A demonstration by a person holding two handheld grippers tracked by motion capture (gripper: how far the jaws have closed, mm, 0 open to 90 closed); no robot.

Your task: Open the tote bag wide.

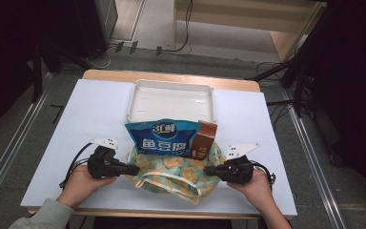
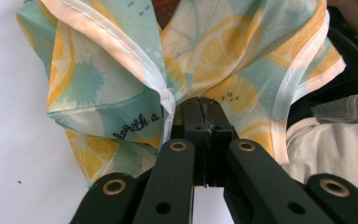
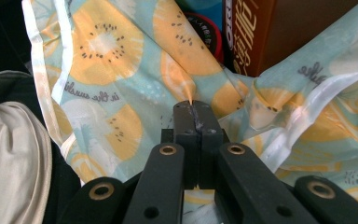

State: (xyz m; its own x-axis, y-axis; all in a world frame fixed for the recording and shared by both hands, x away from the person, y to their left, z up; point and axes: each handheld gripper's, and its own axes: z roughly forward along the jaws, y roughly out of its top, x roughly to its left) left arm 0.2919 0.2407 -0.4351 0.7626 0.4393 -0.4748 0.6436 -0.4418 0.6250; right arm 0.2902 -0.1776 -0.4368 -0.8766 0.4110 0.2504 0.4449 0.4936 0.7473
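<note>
Near edge: one soft fabric bag (image 1: 171, 174), teal with yellow citrus print and pale stitched trim, crumpled on the white surface (image 1: 100, 109). Left hand-held gripper (image 1: 132, 169) has its black jaws clamped on a pinch of the bag's left side, right hand-held gripper (image 1: 208, 170) the same on the right side. Two packs stick out of the bag mouth: one glossy blue foil pouch (image 1: 164, 138), one brown carton (image 1: 205, 140). Behind: one empty white rectangular plastic tray (image 1: 138, 93), just touching the pouch top.
</note>
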